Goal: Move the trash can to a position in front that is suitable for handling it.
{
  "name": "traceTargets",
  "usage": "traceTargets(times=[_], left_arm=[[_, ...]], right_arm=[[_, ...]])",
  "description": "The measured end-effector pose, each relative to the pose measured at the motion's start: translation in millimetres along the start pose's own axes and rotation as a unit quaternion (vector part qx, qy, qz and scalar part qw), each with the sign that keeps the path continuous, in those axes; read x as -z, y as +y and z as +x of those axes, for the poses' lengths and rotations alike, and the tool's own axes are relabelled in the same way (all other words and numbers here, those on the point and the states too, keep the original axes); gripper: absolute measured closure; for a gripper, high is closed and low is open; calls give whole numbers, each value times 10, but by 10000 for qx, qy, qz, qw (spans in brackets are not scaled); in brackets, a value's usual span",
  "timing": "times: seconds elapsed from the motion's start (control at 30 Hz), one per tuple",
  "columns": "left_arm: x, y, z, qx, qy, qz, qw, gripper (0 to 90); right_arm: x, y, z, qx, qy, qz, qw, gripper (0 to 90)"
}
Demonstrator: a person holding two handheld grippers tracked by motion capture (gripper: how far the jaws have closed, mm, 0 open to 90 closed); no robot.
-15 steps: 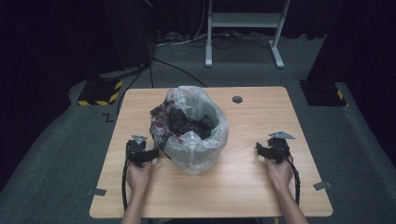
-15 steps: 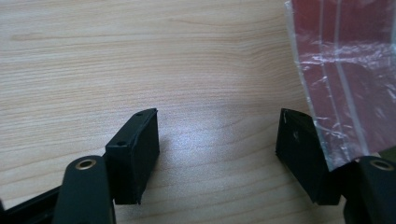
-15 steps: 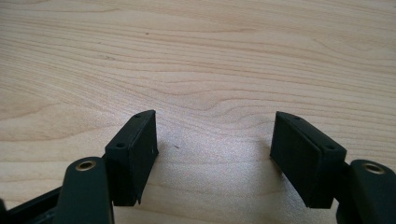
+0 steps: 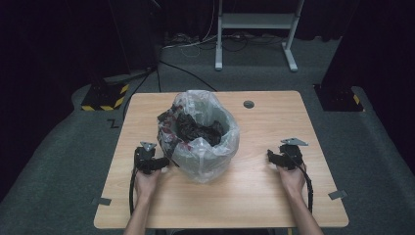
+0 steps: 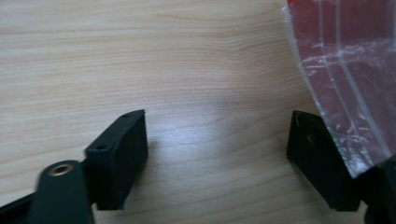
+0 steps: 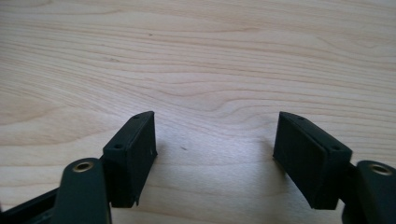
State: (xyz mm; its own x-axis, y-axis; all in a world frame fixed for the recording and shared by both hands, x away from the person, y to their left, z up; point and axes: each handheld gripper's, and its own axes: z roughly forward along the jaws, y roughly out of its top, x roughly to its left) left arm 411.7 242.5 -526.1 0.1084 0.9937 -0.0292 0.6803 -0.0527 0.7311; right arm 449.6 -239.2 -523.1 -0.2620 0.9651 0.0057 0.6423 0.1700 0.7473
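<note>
A bin lined with a clear plastic bag (image 4: pixel 198 147) stands at the middle of the wooden table (image 4: pixel 264 196), with dark crumpled material (image 4: pixel 198 129) inside it. My left gripper (image 4: pixel 165 162) rests on the table just left of the bag, pointing at it. Its jaws are open over bare wood (image 5: pixel 217 154), and the bag's film (image 5: pixel 345 79), showing red behind it, hangs over the right-hand jaw. My right gripper (image 4: pixel 270 155) lies on the table well to the right of the bag. Its jaws stand open (image 6: pixel 215 154) with nothing but wood between them.
A small round dark hole (image 4: pixel 248 104) sits in the tabletop behind the bag. Grey tape tabs (image 4: pixel 101 201) (image 4: pixel 337 194) stick out at the table's front corners. A white stand (image 4: pixel 254 29) and cables lie on the floor beyond.
</note>
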Motion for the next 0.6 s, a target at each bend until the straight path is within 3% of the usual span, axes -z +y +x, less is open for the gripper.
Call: traceTargets(times=[0.23, 0.3, 0.43, 0.57, 0.6], left_arm=[[15, 11, -122, 174, -236, -118, 9995, 169], [1, 28, -159, 286, -328, -155, 9989, 196], [-11, 33, -183, 392, -405, -163, 9983, 202], [-15, 44, -217, 403, -425, -195, 9981, 234], [-15, 44, -217, 403, -425, -195, 9981, 238]], right_arm=[[-67, 67, 165, 59, 221, 27, 9997, 275], [-135, 128, 322, 23, 411, 19, 9991, 282], [-186, 155, 474, 61, 572, -75, 9983, 304], [-249, 227, 731, 169, 813, 22, 9965, 292], [-249, 227, 731, 169, 813, 22, 9965, 292]])
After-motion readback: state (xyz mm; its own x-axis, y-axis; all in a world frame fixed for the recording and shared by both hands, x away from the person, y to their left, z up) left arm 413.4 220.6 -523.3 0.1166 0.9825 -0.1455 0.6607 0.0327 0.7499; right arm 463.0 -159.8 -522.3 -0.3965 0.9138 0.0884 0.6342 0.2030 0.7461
